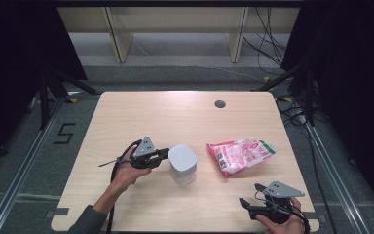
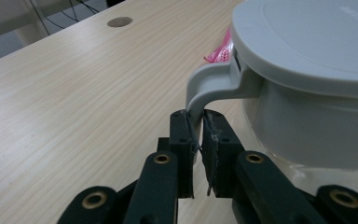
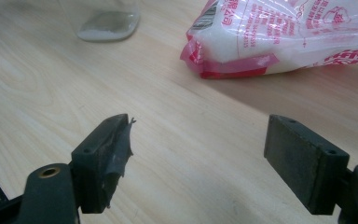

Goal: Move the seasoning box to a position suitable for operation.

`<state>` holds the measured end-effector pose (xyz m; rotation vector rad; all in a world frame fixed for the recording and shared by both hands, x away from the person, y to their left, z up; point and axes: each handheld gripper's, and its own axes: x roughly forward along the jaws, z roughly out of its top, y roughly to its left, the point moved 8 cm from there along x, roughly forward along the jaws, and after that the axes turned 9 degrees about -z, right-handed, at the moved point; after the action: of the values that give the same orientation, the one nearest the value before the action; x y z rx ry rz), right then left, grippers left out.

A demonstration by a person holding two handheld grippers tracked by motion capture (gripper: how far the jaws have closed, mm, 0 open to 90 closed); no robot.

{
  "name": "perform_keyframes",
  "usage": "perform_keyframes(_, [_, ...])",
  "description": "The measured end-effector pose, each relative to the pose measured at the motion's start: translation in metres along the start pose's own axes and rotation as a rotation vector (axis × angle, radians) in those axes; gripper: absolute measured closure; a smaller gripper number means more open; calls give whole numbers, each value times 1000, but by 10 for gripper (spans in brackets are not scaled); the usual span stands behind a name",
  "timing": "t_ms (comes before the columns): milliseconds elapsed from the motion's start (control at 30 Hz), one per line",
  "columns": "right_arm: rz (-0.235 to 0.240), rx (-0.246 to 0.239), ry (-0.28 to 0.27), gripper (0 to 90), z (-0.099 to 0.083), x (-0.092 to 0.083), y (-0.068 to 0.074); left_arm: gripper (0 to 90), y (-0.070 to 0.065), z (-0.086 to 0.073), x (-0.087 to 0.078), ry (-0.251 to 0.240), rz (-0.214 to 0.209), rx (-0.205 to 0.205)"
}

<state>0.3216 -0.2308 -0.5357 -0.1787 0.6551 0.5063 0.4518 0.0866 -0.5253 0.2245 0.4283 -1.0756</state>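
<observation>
A clear container (image 1: pixel 182 165) with a grey lid (image 2: pixel 307 42) stands upright at the middle of the wooden table (image 1: pixel 175 117). My left gripper (image 1: pixel 165 154) reaches it from the left, and its jaws (image 2: pixel 196 126) are shut on the grey tab (image 2: pixel 209 88) that hangs from the lid's edge. A pink-and-white plastic bag (image 1: pixel 241 155) lies flat to the right of the container. My right gripper (image 1: pixel 248 193) rests near the table's front right corner, open (image 3: pixel 200 135), with bare table between its jaws. It points toward the bag (image 3: pixel 284 37) and the container's base (image 3: pixel 107 25).
A round cable hole (image 1: pixel 219 104) sits in the table near its far edge. Beyond the table are wooden furniture legs (image 1: pixel 119 41) and loose cables (image 1: pixel 268 44) on the floor. A "5" mark (image 1: pixel 64 132) lies on the floor at the left.
</observation>
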Motion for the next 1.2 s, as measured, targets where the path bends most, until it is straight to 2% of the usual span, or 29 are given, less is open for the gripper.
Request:
perform_keyframes(33, [-11,-37,-24,235,2,1,-5,822,-2,-3,-4,-5,-3,-22])
perform_keyframes(67, [-13,-35,-23,235,2,1,-5,826,-3,-6,-9,-7,7,-33])
perform_keyframes(100, [-6,-13,-6,235,0,0,-3,880,-3,-9,-14,2,22,-34])
perform_keyframes(133, [-6,1,11,235,-1,-1,-1,889,-5,-12,-18,-5,20,-42])
perform_keyframes(167, [-17,-44,-13,235,1,0,-5,891,-7,-13,-21,-10,23,-47])
perform_keyframes(200, [-10,-22,-5,232,0,0,-2,891,-10,-15,-26,-25,30,-47])
perform_keyframes(267, [-5,-33,7,229,-1,2,-3,864,-10,-13,-29,-27,38,-20])
perform_keyframes(300, [-3,-32,4,228,-1,3,-2,847,-8,-11,-30,-11,41,14])
perform_keyframes(333, [-13,-39,6,228,-1,3,-2,828,-5,-10,-29,-1,60,25])
perform_keyframes(367, [-14,-31,5,229,-1,3,-1,820,-5,-9,-26,-5,60,-5])
perform_keyframes(400, [-16,-48,-2,228,0,4,-2,820,-5,-9,-23,-5,47,-7])
perform_keyframes(467, [-3,-37,4,229,0,3,-1,812,-5,-9,-17,4,40,-4])
perform_keyframes(533, [-17,-43,3,229,-1,3,-2,801,-4,-10,-11,11,35,-5])
perform_keyframes(633, [-7,-21,15,229,-1,2,0,794,-3,-10,-6,21,26,-6])
perform_keyframes(733, [-11,-58,-7,230,0,4,-2,782,-1,-8,-2,17,21,-4])
perform_keyframes(767, [-7,-45,0,230,0,3,-1,780,-1,-7,0,14,24,-4])
perform_keyframes(800, [-5,-46,6,230,0,3,-1,782,0,-7,1,12,14,6])
perform_keyframes(900, [4,-45,3,232,0,3,0,819,0,-6,5,3,8,-1])
perform_keyframes(933, [-10,-26,7,232,-1,2,1,821,-1,-6,4,6,12,0])
perform_keyframes(1000, [-4,-36,6,232,0,3,-1,823,0,-7,2,12,12,24])
perform_keyframes(1033, [0,-28,12,232,-1,3,0,824,-2,-8,0,5,19,4])
perform_keyframes(1067, [-10,-49,-2,233,0,3,-2,824,-2,-10,-2,4,23,0])
perform_keyframes(1167, [-16,-41,4,232,-1,2,-2,828,-7,-15,-11,-4,39,-19])
perform_keyframes(1200, [-15,-52,-3,232,0,3,-3,828,-8,-16,-14,-4,51,-10])
